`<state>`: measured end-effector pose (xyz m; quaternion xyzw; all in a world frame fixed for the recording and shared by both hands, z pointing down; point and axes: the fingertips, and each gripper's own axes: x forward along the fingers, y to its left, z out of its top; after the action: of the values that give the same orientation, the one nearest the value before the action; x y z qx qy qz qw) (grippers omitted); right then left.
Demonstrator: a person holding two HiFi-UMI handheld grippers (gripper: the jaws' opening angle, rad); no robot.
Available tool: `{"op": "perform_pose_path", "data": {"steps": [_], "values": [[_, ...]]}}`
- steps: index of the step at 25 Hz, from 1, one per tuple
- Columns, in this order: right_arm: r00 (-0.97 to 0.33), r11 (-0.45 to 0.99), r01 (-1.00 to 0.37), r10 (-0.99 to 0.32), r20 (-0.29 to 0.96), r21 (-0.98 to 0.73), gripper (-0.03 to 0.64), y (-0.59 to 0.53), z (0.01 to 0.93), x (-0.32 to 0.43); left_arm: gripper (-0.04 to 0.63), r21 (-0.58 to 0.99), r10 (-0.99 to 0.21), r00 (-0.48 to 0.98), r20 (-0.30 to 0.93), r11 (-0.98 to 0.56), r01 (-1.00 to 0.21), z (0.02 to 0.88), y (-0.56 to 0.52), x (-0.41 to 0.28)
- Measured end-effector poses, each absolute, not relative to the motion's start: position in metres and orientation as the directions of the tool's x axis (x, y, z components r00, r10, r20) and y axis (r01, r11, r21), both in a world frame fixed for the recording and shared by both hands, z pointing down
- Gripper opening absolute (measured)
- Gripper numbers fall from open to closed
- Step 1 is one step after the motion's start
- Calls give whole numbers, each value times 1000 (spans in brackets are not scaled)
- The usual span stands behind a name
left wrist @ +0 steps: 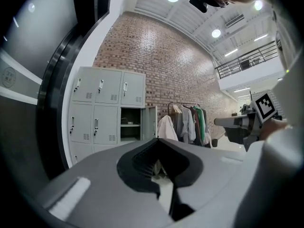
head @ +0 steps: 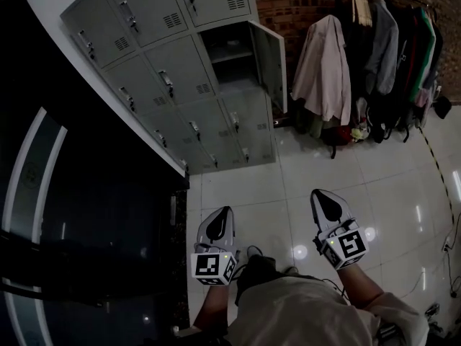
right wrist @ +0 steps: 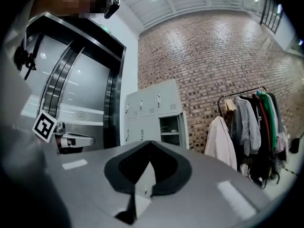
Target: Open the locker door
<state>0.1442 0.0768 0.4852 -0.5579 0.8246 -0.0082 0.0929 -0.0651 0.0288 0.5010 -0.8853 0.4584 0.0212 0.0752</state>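
Note:
A grey bank of lockers [head: 180,71] stands against the brick wall, also in the left gripper view as lockers [left wrist: 102,113] and in the right gripper view as lockers [right wrist: 152,113]. One locker door [head: 270,62] in the right column hangs open, showing a dark compartment with a shelf [head: 229,55]. My left gripper [head: 222,215] and right gripper [head: 322,197] hover low over the floor, well short of the lockers. Both are shut with tips together and nothing between them, as the left gripper [left wrist: 156,141] and right gripper [right wrist: 149,144] show.
A clothes rack [head: 389,49] with several hanging garments stands right of the lockers, and a pale coat [head: 320,67] hangs beside the open door. A dark glass and metal structure [head: 79,215] fills the left. White glossy tiles [head: 288,179] cover the floor; cables [head: 450,265] lie at right.

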Motion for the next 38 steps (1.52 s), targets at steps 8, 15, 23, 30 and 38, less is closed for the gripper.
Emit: {"op": "perform_pose_path", "data": {"steps": [8,15,23,30,38], "values": [[-347,360,-925,-930,-120,-119,2,125,459,118,54,-132,-785,613,-89,-601,-788,476,75,-81],[-336,348,-931,-935,-110,-110,0,141,454,96,54,-143,-781,620,-83,-606,-783,468,91,-100],[-343,352,-931,-935,-93,-100,0,148,466,85,54,-136,-767,636,-83,-623,-770,483,100,-95],[-345,364,-930,-910,-229,-49,0,152,458,92,54,-127,-759,647,-73,-636,-761,488,110,-89],[-354,369,-925,-924,-144,-88,0,163,466,89,54,-157,-754,654,-64,-640,-752,488,115,-81]]}}
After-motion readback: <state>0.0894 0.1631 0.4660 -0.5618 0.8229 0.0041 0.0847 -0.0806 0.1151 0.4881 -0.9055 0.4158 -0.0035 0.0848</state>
